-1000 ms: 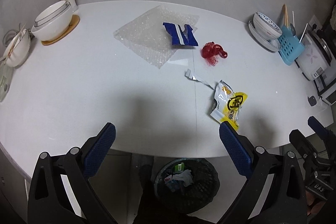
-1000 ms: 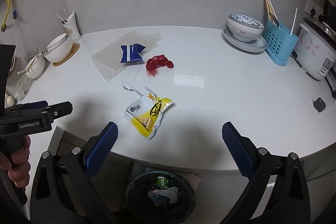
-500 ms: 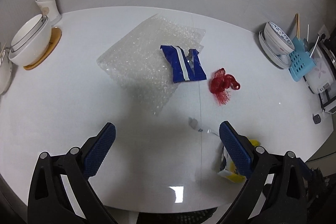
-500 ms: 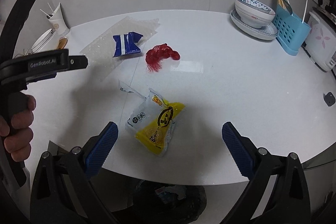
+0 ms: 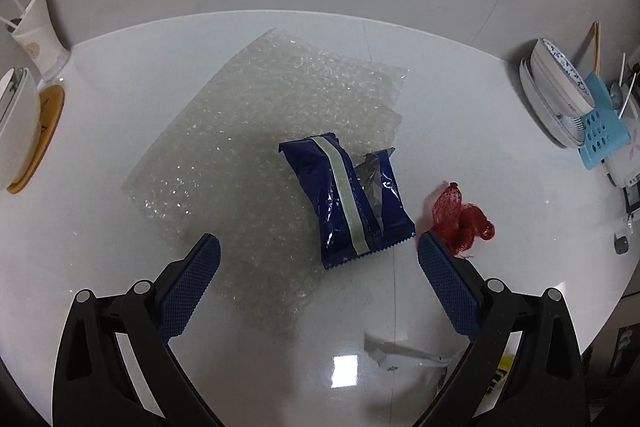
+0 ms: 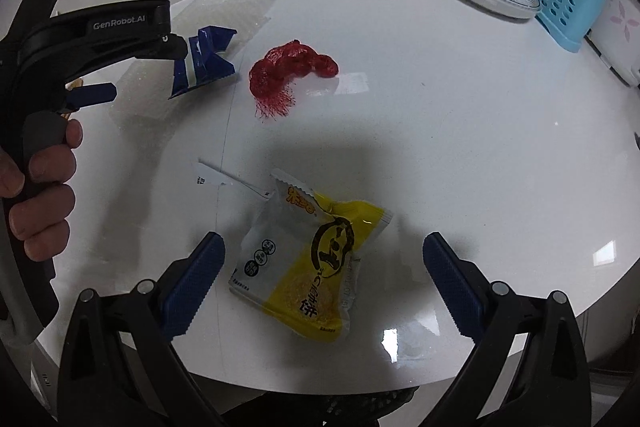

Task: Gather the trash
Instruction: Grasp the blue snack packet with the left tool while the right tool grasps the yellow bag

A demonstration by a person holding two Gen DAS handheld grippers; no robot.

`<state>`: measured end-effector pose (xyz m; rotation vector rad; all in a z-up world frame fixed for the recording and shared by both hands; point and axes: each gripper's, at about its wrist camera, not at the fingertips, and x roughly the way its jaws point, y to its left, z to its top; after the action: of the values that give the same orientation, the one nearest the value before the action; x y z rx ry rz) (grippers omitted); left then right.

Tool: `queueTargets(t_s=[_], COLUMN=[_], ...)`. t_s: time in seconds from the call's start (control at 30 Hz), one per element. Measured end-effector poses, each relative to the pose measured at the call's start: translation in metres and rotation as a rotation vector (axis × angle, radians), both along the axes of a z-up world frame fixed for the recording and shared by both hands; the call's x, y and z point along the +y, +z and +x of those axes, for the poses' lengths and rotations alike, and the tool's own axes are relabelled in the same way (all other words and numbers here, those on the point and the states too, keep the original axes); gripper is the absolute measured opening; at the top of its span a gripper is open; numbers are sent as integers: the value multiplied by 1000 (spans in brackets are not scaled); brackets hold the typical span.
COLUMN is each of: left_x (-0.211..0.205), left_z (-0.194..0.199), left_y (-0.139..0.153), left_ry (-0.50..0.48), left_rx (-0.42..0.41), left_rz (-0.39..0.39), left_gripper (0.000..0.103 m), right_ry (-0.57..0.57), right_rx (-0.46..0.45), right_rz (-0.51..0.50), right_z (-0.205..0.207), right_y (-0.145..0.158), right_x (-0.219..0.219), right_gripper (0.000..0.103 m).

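Blue wrapper [image 5: 347, 203] btwn wide-apart left tongs [image 5: 318, 255].

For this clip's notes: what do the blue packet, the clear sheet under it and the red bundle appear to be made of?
Blue packet: glossy plastic film, probably foil-lined; it shines, and the torn opening shows silver inside.
Clear sheet: bubble wrap, a transparent plastic covered in small raised bubbles.
Red bundle: seemingly plastic mesh netting, bunched up, with frayed strands at one end.
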<state>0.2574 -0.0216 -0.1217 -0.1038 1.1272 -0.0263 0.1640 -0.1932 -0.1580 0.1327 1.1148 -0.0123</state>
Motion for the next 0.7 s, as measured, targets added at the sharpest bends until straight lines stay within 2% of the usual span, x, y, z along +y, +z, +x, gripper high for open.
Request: queueTargets(t_s=[0.23, 0.37, 0.43, 0.63, 0.7], left_x=[-6, -9, -11, -17, -18], left_z=[22, 31, 35, 39, 41], left_y=[-18, -24, -26, -25, -27], left_ry=[-5, -10, -19, -21, -29], left_rx=[31, 43, 51, 50, 56], left_rz=[26, 37, 39, 46, 50], left_gripper=[96, 86, 81, 80, 76], right_ry=[-38, -44, -44, -34, -38], right_rx=[73, 116, 116, 114, 105], right_rz=[-24, -10, -7, -5, -12], right_z=[11, 11, 12, 13, 12], right_y=[-20, -30, -31, -29, -29], right_x=[8, 10, 11, 11, 10], right_gripper=[91, 85, 83, 72, 67])
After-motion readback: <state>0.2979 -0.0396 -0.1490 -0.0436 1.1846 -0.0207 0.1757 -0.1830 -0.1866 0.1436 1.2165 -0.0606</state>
